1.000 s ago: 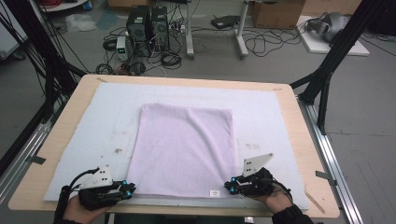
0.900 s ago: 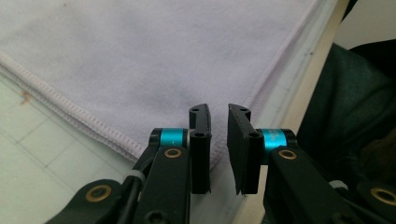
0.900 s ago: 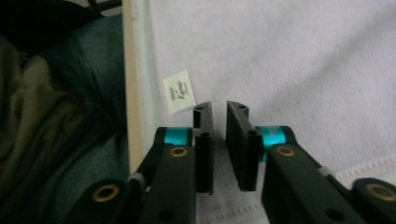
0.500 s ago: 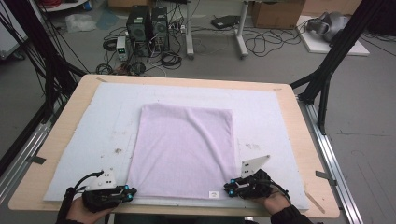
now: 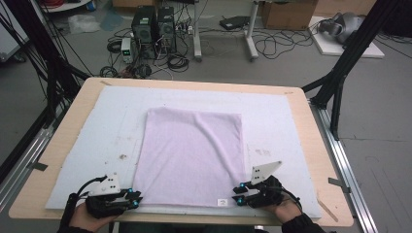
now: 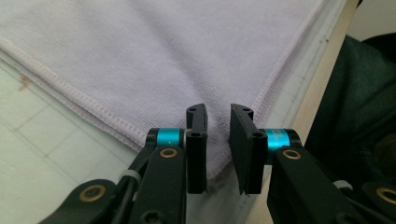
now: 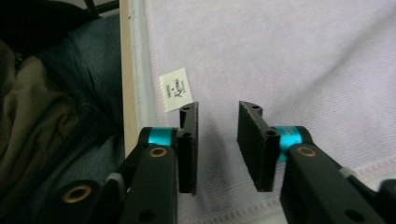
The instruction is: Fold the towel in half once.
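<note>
Towel (image 5: 192,158), lilac, lies flat on the white mat (image 5: 87,145) that covers my desk (image 5: 316,145), its near edge just inside the mat's near border. At its near left corner my left gripper (image 6: 218,140) rests low, jaws parted and just opened, the hemmed corner lying in the gap but not pinched. At the near right corner my right gripper (image 7: 217,140) has likewise just opened; its jaws stand apart above the cloth, gripping nothing, with the small white label (image 7: 175,88) just beyond the left jaw. Farther out, a soft crease runs through the towel toward its far edge. Beyond the desk, computer towers (image 5: 153,24) and cables sit on the floor.
</note>
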Available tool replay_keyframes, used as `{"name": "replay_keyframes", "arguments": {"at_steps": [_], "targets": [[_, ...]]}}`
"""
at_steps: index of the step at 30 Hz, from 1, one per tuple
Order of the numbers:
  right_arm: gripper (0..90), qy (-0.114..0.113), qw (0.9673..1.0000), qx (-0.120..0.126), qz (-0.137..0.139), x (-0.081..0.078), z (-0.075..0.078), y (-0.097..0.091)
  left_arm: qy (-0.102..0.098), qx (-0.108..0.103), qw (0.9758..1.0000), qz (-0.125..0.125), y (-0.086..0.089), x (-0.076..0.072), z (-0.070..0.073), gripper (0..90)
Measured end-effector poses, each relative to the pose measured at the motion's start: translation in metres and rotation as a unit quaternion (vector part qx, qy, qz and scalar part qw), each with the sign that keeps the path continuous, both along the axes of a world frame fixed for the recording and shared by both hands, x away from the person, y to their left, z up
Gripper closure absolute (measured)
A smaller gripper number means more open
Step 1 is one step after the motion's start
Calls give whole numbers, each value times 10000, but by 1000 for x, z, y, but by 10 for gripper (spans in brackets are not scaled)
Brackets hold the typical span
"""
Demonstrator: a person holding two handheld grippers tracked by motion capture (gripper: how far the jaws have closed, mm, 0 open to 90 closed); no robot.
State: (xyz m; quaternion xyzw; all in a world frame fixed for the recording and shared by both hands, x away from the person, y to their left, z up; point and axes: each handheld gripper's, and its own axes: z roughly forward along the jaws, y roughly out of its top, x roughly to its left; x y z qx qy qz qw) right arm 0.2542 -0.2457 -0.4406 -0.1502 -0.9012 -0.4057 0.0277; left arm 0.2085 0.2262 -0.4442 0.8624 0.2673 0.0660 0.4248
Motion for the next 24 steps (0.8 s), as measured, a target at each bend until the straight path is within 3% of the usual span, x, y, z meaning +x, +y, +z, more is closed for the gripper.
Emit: {"name": "replay_keyframes", "arguments": {"at_steps": [3,7,10,13,15,17,19,20,24], "targets": [[627,37,10000,-38,56,-2,-2,0,103,-87,9999,3,1,-1,-1,646],[585,-14,10000,26,73,-4,-4,-1,27,-45,10000,-24,-1,-3,-2,616],[537,8,9999,-6,136,-6,-3,-1,-8,-52,10000,28,0,-3,-3,653],[544,-64,9999,-7,134,-10,-4,-4,-92,56,9999,58,-1,-4,-2,692],[616,-266,9996,-89,48,-13,-4,-3,-223,148,9996,114,0,-5,-2,765],[696,-431,9988,-196,94,-14,-3,-1,-202,135,9996,142,1,-5,-2,833],[767,-334,9993,-142,69,-14,-3,-1,-210,120,9996,176,1,-5,-3,849],[848,-275,9995,-106,104,-14,-3,-2,-167,91,9997,181,1,-5,-3,855],[833,-162,9997,-26,175,-13,-4,-3,-62,-20,9998,172,4,-6,-3,854]]}}
